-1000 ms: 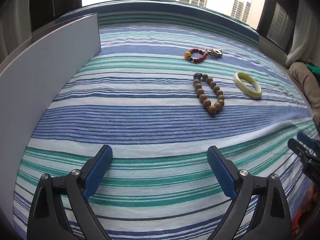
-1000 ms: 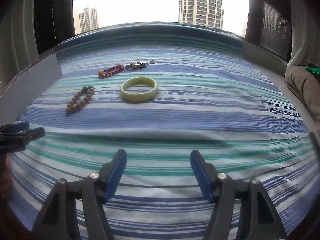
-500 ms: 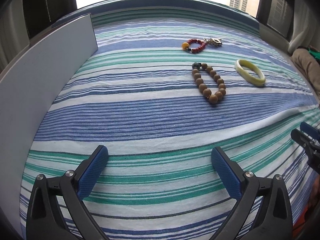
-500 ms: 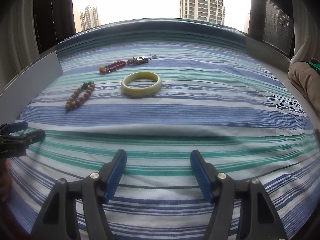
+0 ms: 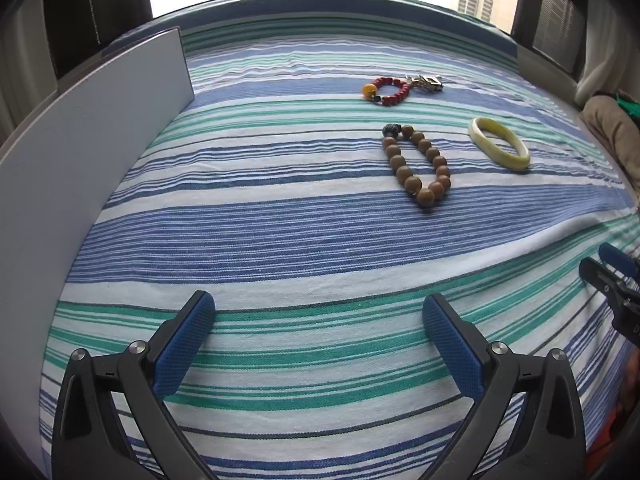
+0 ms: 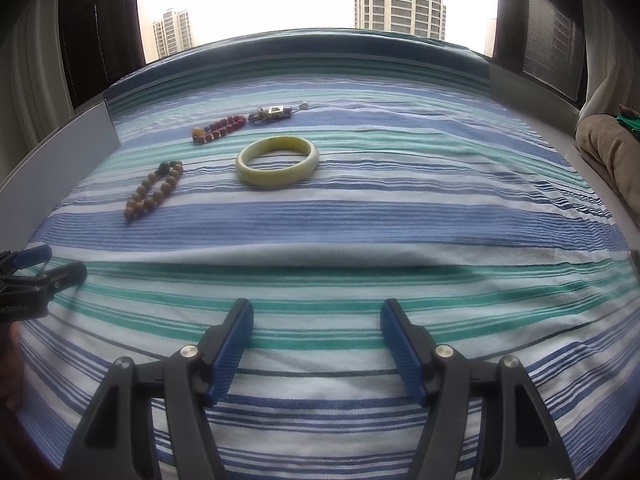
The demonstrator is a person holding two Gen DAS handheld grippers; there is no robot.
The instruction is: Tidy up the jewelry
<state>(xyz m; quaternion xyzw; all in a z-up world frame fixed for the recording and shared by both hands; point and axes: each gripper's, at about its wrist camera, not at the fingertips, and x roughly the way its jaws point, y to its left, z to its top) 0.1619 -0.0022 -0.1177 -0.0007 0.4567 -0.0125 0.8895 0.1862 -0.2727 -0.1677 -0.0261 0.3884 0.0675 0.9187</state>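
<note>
A striped blue, teal and white cloth (image 5: pixel 280 224) covers the tabletop in front of a bright window with tower blocks outside, and a pale grey board (image 5: pixel 80 152) stands along the left edge. All the jewelry lies well ahead of me, toward the window. From my left claw (image 5: pixel 319 320) the wooden bead bracelet (image 5: pixel 418 166) sits ahead and to the right, its loop stretched long, running away from me. That claw's jaws have just been opening and now stand wide apart over bare cloth with nothing between them. The yellow-green bangle (image 6: pixel 277 161) lies flat, almost straight ahead of my right claw (image 6: pixel 317 326), whose jaws stand partly apart, also empty. Behind those two rest the red bead bracelet (image 6: pixel 219 128) and, just beside it, a small metal charm piece (image 6: pixel 276 112). I judge the left claw nearer the wooden beads, the right nearer the bangle. A raised fold in the cloth crosses between both claws and the pieces.
</note>
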